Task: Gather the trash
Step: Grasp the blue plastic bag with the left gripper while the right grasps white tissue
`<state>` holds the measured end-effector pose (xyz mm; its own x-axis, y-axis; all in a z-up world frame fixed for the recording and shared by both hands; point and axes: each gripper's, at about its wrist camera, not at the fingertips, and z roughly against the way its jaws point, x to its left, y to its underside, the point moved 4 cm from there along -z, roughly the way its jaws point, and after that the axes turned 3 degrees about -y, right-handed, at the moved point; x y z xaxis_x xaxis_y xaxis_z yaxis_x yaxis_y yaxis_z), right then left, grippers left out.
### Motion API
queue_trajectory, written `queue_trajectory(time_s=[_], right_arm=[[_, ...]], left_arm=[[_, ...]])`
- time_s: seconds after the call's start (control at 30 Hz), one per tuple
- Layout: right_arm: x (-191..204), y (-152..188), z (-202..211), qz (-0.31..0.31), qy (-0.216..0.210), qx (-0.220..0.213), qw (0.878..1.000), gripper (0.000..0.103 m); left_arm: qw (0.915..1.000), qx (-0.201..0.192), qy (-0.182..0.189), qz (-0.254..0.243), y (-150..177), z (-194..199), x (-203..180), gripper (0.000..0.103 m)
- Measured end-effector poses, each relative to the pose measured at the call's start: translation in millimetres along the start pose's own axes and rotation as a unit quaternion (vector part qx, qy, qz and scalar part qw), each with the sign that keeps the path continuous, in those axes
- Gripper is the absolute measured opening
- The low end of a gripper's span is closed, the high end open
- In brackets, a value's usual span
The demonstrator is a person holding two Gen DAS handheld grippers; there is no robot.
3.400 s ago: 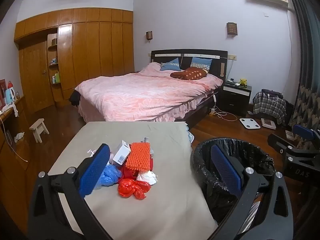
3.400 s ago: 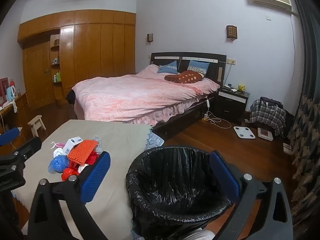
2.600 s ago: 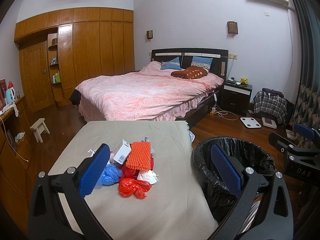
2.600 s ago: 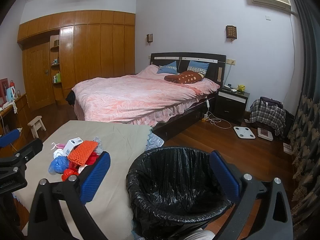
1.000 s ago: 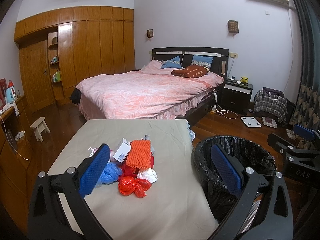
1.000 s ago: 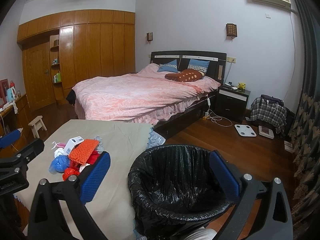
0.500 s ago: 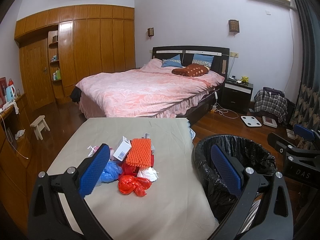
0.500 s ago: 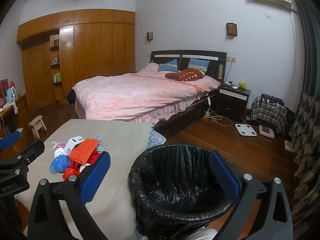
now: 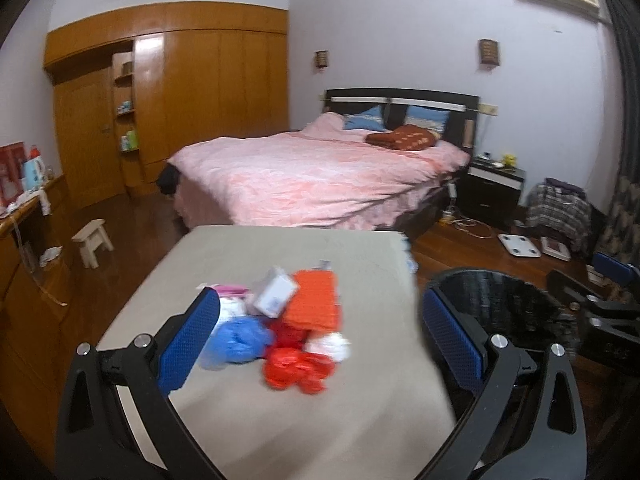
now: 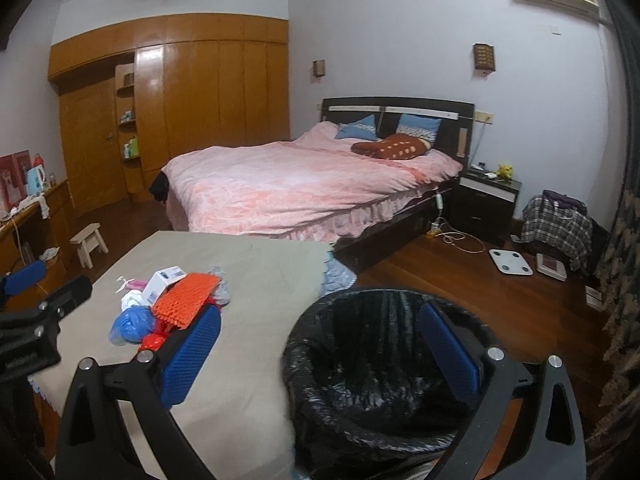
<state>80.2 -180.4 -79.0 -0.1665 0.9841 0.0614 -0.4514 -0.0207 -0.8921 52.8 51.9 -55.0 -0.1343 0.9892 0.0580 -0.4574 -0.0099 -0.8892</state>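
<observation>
Bin: black-lined trash bin (image 10: pixel 384 364) beside table (image 10: pixel 256 280), contents unseen.
Trash: heap (image 9: pixel 288 320) on table.
Left gripper (image 9: pixel 320 344): wide apart, empty.
Right gripper (image 10: pixel 320 344): wide apart, empty.

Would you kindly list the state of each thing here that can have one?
Left claw: open, holding nothing.
Right claw: open, holding nothing.
Trash bin: lined with a black bag, open; no trash visible inside.
Trash pile: heaped on the table, untouched.
Bed: made.
</observation>
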Motion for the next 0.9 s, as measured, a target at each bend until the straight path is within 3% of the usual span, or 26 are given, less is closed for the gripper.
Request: queue_trajectory(time_s=[0.27,0.4,0.6,0.9], right_arm=[[41,10,-48,0.009,-0.040,0.013,0.999,0.096],[64,20,-81,0.018,-0.057,0.030,0.998,0.088],[93,48,-137,0.024,-0.085,0.087,0.992,0.075],[129,79,-192,0.055,-0.103,0.136,0.984,0.074]], left_arm=[[0.9969,0.036,-0.069,0.014,20,-40,64,0.098],[0.9948,0.050,-0.087,0.011,31,-59,88,0.098],[0.9935,0.071,-0.090,0.005,49,-91,103,0.098],[0.9920,0.095,-0.084,0.002,70,-134,108,0.096]])
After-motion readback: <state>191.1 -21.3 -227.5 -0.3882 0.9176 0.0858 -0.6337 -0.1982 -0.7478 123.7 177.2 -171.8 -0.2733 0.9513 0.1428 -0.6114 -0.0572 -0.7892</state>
